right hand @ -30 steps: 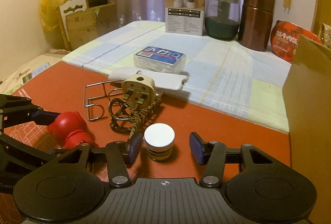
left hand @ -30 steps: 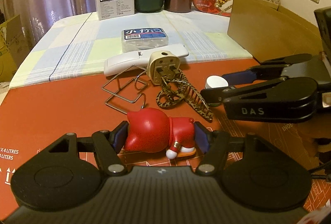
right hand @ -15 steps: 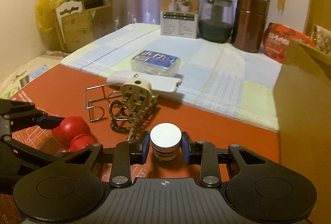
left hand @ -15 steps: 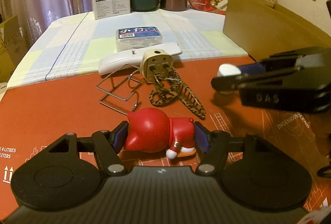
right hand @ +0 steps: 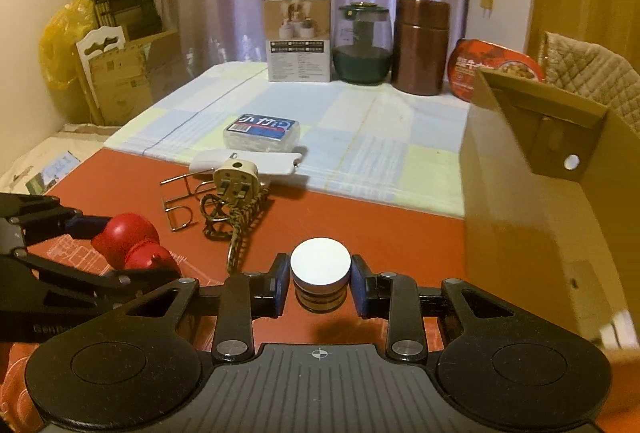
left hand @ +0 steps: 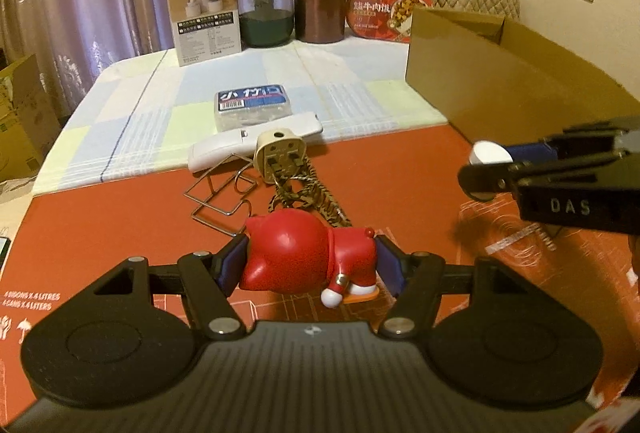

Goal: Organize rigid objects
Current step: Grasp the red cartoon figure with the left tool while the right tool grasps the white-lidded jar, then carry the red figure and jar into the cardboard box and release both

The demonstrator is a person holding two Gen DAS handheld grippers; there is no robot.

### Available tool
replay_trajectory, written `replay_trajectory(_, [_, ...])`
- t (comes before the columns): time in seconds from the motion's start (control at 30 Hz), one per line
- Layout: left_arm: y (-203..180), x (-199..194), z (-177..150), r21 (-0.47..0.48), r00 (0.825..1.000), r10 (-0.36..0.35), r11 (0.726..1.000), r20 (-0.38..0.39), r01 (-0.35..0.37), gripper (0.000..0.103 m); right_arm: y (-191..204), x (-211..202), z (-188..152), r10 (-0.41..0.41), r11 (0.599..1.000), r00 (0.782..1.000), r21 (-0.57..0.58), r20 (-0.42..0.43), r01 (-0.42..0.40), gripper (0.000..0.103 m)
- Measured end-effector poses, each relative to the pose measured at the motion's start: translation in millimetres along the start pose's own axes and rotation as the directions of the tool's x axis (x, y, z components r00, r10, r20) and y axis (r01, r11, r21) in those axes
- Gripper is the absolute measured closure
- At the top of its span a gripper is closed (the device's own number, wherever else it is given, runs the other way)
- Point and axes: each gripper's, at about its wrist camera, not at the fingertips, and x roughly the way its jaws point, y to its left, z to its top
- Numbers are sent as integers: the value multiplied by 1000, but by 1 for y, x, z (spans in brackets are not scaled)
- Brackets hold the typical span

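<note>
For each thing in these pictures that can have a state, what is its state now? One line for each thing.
left gripper: shut on the red figurine
red figurine: held, lying on its side
right gripper: shut on the small white-lidded jar
small white-lidded jar: held upright, lid on
cardboard box: open at the top
plug adapter: unplugged, prongs facing the camera
brown canister: upright, closed

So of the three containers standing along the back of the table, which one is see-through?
The round green-lidded glass jar, in the middle. The printed carton on its left and the brown metal canister on its right are both opaque.
</note>
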Motion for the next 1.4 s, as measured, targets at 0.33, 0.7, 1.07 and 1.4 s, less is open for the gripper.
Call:
replay_trajectory(0.33, [-27, -51, 16, -46, 1000, -3, 999, 29, 5, 40, -6, -68, 3, -26, 997, 999, 76, 35, 23, 74])
replay_trajectory(0.7, [-76, -82, 42, 11, 995, -67, 998, 68, 66, 40, -34, -128, 11, -102, 991, 992, 94, 71, 95, 74])
replay_trajectory(1.07, [-142, -79, 89, 100, 973, -197, 977, 117, 186, 40, -114, -177, 14, -240, 961, 966, 164, 96, 222, 74])
replay_trajectory(1.4, [-194, -49, 126, 173, 951, -291, 947, 103, 271, 40, -179, -180, 13, -288, 930, 956, 255, 52, 266, 74])
